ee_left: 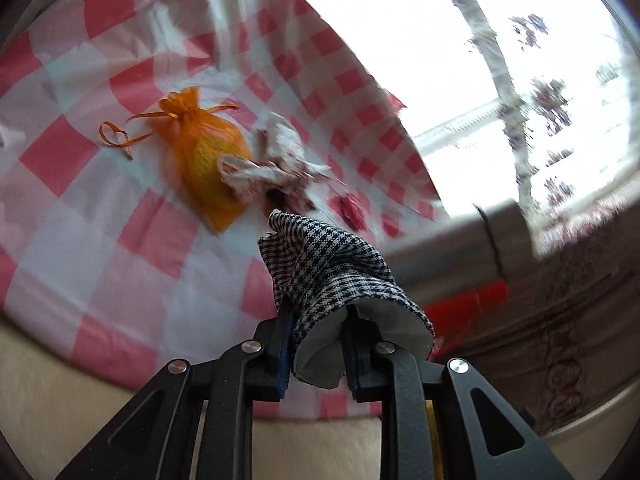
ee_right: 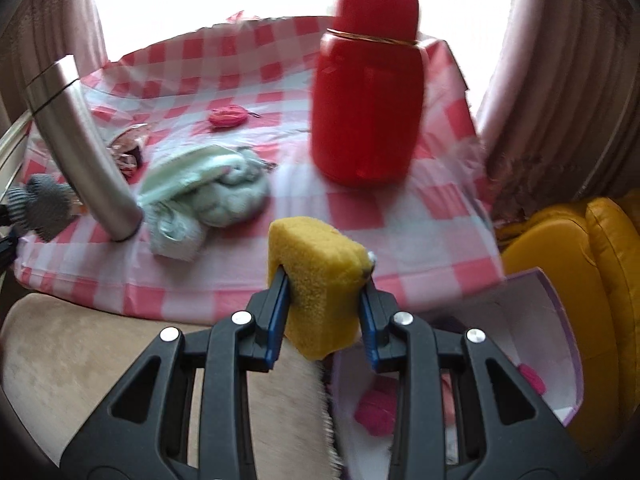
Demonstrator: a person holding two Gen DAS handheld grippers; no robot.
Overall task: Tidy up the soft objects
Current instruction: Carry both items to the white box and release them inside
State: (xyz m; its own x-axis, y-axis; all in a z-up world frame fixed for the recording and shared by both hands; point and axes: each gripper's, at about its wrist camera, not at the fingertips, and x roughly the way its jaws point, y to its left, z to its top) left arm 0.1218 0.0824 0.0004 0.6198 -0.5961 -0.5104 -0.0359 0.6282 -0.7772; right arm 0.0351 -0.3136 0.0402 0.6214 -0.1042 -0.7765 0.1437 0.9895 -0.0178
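My left gripper (ee_left: 318, 316) is shut on a black-and-white houndstooth cloth (ee_left: 328, 268), held above the front edge of the red-checked tablecloth (ee_left: 80, 220). An orange organza pouch (ee_left: 200, 152) and a crumpled white floral cloth (ee_left: 276, 164) lie on the table ahead. My right gripper (ee_right: 324, 304) is shut on a yellow sponge (ee_right: 320, 276), held over the table's front edge, just above and left of a white-and-lilac box (ee_right: 552, 320) with pink soft items (ee_right: 376, 408) inside. A pale green towel bundle (ee_right: 208, 196) lies on the table. The houndstooth cloth also shows at the far left of the right wrist view (ee_right: 40, 204).
A tall red flask (ee_right: 368, 92) stands on the table at right. A steel bottle (ee_right: 80, 148) stands at left, also in the left wrist view (ee_left: 460, 244). A small pink item (ee_right: 228, 116) lies far back. A yellow cushion (ee_right: 592, 264) sits right of the box. Beige upholstery (ee_right: 80, 360) is below.
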